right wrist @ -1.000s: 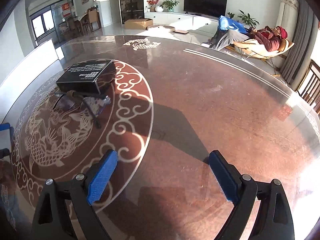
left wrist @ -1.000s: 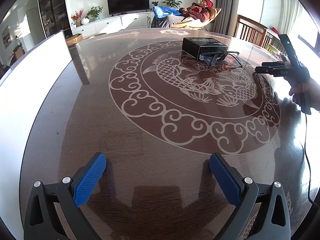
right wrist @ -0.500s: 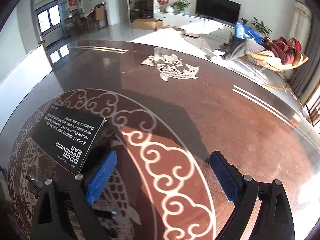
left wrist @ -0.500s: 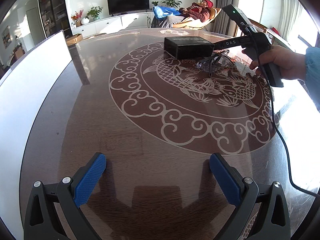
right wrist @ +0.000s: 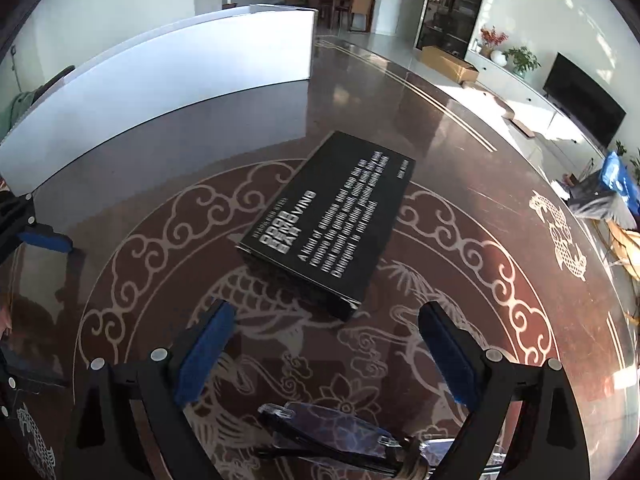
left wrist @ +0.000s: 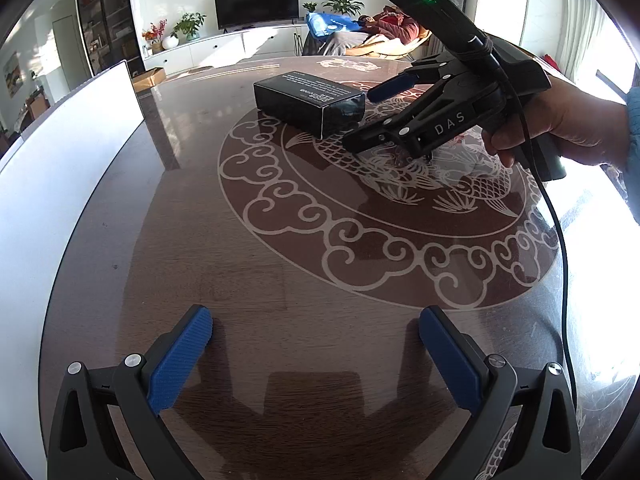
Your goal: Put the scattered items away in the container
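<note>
A black box with white print (right wrist: 328,220) lies flat near the middle of the patterned round table (left wrist: 280,280). The box (left wrist: 308,102) also shows in the left wrist view. My right gripper (right wrist: 324,332) stands open just short of the box's near end, nothing between its pads. A pair of dark-framed glasses (right wrist: 332,436) lies on the table under it, behind the fingertips. In the left wrist view a hand holds the right gripper (left wrist: 372,116) beside the box and it hides the glasses. My left gripper (left wrist: 316,344) is open and empty near the table's front edge.
A long white wall or container side (left wrist: 60,160) runs along the table's left edge, also seen as the white wall (right wrist: 160,92) beyond the box. A black cable (left wrist: 560,240) trails from the right gripper. A person reclines in a chair (left wrist: 384,28) far behind.
The right gripper has swung left and come in low over the glasses, ending at the black box's near end. The left gripper has stayed still and open.
</note>
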`<action>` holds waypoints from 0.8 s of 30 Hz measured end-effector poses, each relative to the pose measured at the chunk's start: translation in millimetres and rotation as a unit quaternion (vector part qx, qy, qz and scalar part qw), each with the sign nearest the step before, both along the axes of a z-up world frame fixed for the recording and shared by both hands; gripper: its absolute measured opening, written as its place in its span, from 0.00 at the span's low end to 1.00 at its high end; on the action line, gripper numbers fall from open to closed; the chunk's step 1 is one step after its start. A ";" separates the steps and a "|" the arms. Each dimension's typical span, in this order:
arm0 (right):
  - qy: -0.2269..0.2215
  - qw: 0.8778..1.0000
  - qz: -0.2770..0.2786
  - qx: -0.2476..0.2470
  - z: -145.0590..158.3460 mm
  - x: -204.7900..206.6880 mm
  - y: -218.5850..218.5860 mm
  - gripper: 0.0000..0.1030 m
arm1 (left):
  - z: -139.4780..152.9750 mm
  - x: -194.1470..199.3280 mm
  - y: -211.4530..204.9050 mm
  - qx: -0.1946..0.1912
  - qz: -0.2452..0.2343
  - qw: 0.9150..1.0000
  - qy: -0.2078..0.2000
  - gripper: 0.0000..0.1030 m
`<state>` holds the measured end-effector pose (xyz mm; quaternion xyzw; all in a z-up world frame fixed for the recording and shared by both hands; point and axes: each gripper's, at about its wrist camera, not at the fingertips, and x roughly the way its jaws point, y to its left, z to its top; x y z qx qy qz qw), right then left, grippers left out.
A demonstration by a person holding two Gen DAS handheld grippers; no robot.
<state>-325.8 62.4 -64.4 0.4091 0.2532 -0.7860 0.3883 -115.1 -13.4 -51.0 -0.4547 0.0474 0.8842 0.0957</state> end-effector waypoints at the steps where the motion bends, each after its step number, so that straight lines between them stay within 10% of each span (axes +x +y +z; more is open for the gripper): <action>1: -0.004 1.000 -0.029 -0.001 1.2 -10.6 13.9 0.91 | 0.0 0.0 0.0 0.000 0.000 1.000 0.000 1.00; 7: -0.022 0.981 -0.192 -0.034 0.8 -63.5 61.6 0.92 | 0.0 0.4 0.0 0.000 0.000 1.000 0.000 1.00; 12: -0.026 0.976 -0.214 -0.030 2.7 -93.3 23.8 0.93 | 0.2 0.6 -0.2 0.000 0.000 1.000 0.000 1.00; 18: -0.038 0.997 -0.060 -0.006 2.3 -62.4 -58.5 0.92 | 0.6 1.5 -0.9 0.000 0.000 1.000 0.000 1.00; 24: -0.022 0.994 0.099 0.038 5.0 26.7 -126.2 0.91 | 1.3 2.3 -1.1 -0.001 0.000 1.000 0.001 1.00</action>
